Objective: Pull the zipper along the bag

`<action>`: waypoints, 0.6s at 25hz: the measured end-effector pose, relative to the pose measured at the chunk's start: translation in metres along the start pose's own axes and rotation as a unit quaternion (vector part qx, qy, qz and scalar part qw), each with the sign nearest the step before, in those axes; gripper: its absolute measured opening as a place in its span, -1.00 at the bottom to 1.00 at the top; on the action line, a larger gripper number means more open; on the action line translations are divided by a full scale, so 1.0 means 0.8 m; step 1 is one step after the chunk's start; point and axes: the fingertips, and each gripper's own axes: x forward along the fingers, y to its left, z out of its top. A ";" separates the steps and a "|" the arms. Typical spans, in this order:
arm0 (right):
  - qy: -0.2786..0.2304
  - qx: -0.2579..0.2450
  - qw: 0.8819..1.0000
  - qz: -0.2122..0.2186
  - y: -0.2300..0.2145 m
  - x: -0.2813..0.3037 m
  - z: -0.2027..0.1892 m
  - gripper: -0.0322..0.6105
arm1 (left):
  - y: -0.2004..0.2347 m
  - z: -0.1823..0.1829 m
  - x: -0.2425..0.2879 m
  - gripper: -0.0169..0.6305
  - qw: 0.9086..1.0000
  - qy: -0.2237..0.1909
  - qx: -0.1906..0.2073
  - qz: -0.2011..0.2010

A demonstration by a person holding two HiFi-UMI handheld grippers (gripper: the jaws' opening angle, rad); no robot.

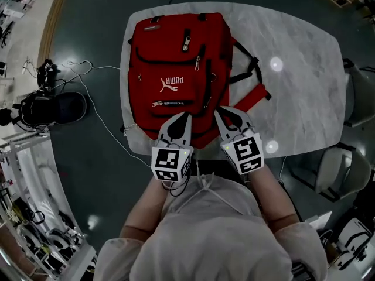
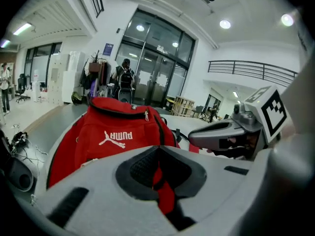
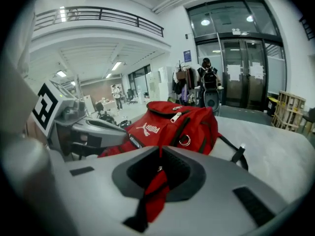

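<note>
Right claw [image 1: 218, 114] tapered, over red bag [image 1: 173, 51]

We're in a big open hall of an office or lab building. Look at those tall glass doors [image 2: 157, 68] running nearly to the ceiling, with a mezzanine railing [image 2: 256, 73] curving along the floor above. Recessed ceiling lights [image 2: 225, 24] overhead, white cabinets [image 2: 59, 77] down the left wall, a person [image 2: 125, 75] standing by the entrance. And here's the working side of it — wooden crates [image 3: 288, 109] stacked near the doors, cables and gear [image 1: 47, 107] strewn on the dark floor, a marble-topped table [image 1: 304, 75] with chairs [image 1: 337, 171] drawn up beside it.
</note>
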 end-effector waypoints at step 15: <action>0.120 -0.156 0.974 0.113 -0.010 0.077 -0.057 -0.41 | -0.011 -0.080 0.066 -0.89 0.995 0.077 -0.058 -0.027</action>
